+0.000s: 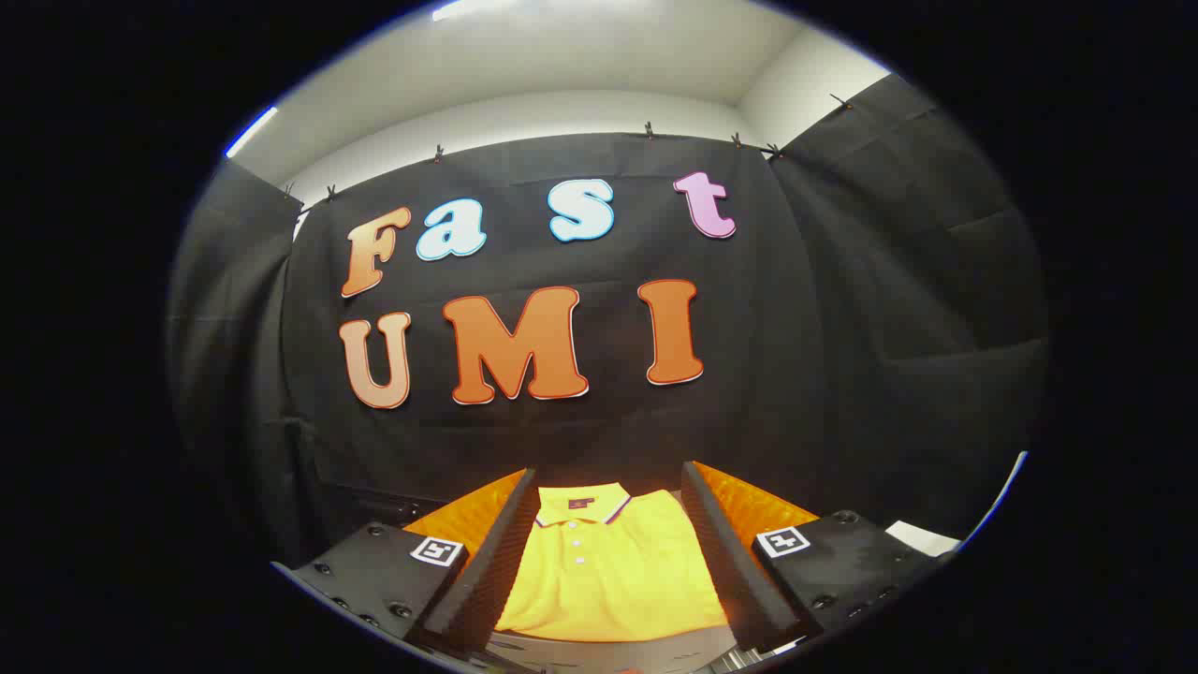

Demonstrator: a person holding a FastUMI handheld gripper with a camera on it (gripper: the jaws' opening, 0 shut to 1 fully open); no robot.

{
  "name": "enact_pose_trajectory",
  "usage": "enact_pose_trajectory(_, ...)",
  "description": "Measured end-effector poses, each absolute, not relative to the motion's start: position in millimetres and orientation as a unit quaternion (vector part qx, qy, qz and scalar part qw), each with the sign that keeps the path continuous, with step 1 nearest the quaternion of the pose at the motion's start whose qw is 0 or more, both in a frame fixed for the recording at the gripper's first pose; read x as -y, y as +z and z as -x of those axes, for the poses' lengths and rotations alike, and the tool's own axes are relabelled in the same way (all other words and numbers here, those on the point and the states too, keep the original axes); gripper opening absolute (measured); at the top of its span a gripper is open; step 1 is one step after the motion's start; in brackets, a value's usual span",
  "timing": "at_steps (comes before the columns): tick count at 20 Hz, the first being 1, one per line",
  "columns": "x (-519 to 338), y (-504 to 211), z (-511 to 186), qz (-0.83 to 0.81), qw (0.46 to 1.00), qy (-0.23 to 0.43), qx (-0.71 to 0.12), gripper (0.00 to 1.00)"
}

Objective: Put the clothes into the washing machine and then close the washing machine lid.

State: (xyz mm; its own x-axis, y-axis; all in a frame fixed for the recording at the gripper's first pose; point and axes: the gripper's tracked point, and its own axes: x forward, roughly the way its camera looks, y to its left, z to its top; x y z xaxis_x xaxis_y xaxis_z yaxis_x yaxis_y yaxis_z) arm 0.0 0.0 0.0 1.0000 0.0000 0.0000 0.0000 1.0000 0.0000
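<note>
The gripper [608, 552] has its fingers spread wide apart, gripping nothing; a folded yellow polo shirt [613, 571] lies between them, toward 12 o'clock.

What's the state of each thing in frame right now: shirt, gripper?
yellow polo shirt: lying flat, collar away from the camera, buttoned, seen between the fingers, not gripped.
gripper: open, fingers spread wide either side of the shirt, holding nothing.
</note>
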Motion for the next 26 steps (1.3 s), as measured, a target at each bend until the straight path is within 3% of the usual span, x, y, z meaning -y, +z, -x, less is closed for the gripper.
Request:
enact_pose_trajectory(10, -25, 12, 10, 0.015, 0.999, -0.031, 0.004, 0.98)
enact_pose_trajectory(26, -34, 26, 7, 0.025, 0.999, -0.024, 0.026, 0.98)
